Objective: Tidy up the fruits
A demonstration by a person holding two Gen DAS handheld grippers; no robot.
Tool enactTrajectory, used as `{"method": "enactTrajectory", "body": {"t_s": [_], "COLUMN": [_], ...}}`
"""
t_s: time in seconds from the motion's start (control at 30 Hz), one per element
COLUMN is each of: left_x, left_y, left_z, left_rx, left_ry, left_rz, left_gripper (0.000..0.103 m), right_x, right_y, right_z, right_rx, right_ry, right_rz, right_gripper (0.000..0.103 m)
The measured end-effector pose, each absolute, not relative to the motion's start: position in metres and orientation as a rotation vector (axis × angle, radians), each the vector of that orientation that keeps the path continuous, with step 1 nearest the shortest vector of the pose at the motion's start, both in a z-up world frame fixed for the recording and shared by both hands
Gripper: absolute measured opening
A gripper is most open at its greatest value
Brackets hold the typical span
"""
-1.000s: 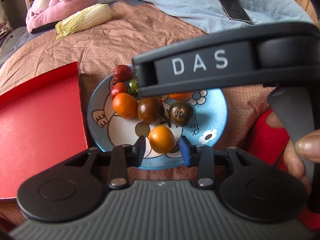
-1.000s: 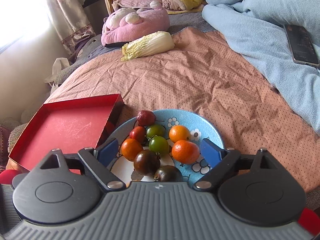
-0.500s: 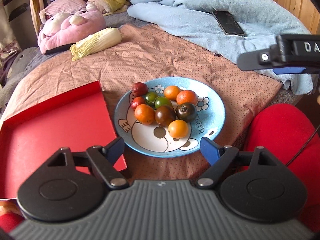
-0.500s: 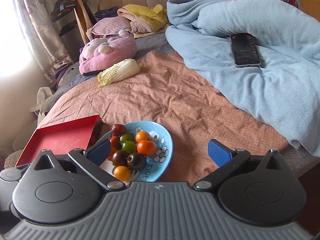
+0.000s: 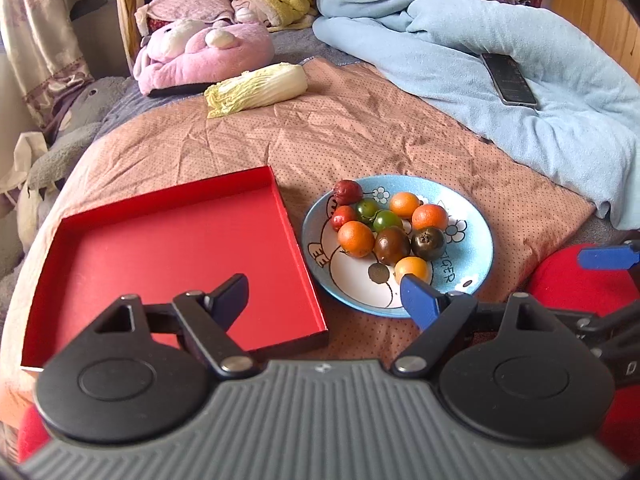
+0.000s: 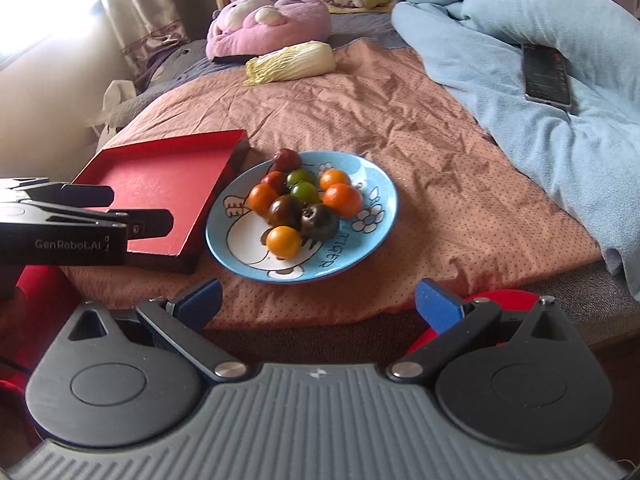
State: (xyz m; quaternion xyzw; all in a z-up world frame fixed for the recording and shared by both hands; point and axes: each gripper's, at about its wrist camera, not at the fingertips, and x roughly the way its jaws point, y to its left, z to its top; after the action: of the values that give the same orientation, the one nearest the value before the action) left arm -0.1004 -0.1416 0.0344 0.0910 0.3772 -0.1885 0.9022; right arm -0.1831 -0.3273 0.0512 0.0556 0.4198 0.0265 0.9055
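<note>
Both grippers have drawn back and up from the blue cartoon plate (image 5: 472, 240) since a second ago, the left gripper (image 5: 324, 292) letting go of the small orange fruit (image 5: 412, 268) it straddled, so that the bed (image 6: 440, 184), the empty red tray (image 5: 168, 248) and the plate now show whole. Left and right gripper (image 6: 318, 300) jaws stand fully released, grasping nothing, and all nine fruits sit clustered on the plate, just right of the tray. If the sorting goes on, I would take an outlying fruit first, coming down steeply with the jaws astride it alone, since these round fruits likely roll against their neighbours.
</note>
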Motion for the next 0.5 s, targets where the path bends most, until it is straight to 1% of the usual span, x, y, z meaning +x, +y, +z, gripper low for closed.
{"method": "enactTrajectory", "body": {"t_s": [0.23, 0.5], "left_x": [-0.105, -0.108], "left_y": [-0.129, -0.126], "left_z": [0.031, 0.026], "left_rx": [0.138, 0.14], "left_ry": [0.801, 0.802], "left_rz": [-0.356, -0.341], "left_gripper": [0.084, 0.084], "right_x": [-0.183, -0.179], "right_y": [-0.291, -0.276], "right_z": [0.05, 0.046], "right_rx": [0.053, 0.03], "right_ry": [0.881, 0.905], "right_rz": [0.138, 0.174], "right_gripper": [0.103, 0.103]}}
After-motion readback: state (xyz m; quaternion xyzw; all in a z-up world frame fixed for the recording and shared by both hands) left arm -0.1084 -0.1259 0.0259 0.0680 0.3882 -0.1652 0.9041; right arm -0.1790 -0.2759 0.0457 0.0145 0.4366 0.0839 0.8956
